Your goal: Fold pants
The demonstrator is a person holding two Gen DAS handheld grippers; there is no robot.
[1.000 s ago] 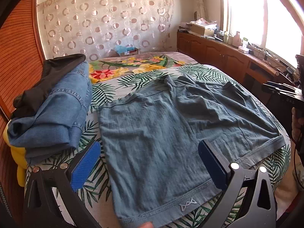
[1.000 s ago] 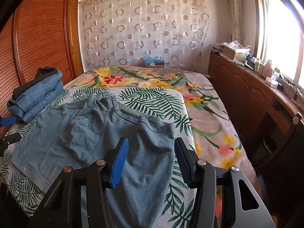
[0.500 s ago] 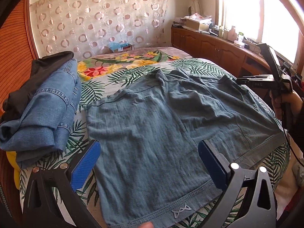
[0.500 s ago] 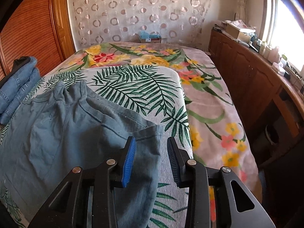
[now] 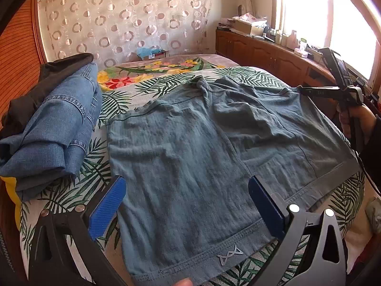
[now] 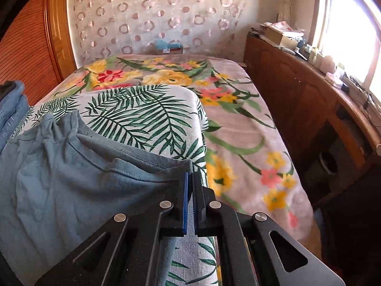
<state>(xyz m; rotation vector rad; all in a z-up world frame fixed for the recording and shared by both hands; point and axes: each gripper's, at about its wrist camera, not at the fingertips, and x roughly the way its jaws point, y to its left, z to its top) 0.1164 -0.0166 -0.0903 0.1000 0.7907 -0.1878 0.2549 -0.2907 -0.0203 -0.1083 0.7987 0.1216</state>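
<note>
Since a second ago the right gripper has gone from wide apart above the cloth to pressed together on the far right corner of the pants, that hem corner now pinched between its blue pads; left gripper reads unchanged. Room: bed fills most of both views, floral blanket at the far end, palm-leaf towel spread over the near part. Circle-patterned curtain behind, slatted wooden wardrobe on the left, long wooden cabinet along the right under a bright window, its top cluttered with boxes and bottles. Folded jeans with a dark garment on top sit stacked at the left edge of the bed, just beside the pants. Right hand grips its tool's handle at the right bedside, tool angled down toward the cloth. Left gripper hovers low over the waistband end, jaws wide apart, nothing between the pads but the fabric lying below. Pants: grey-blue short-legged pair, laid flat on the palm-leaf towel, waistband nearest the left camera with a small pale logo on it, legs pointing toward the curtain, soft wrinkles bunched at the crotch, right leg's hem corner lifted slightly where it is pinched. A fingertip shows at the bottom edge of the left view.
</note>
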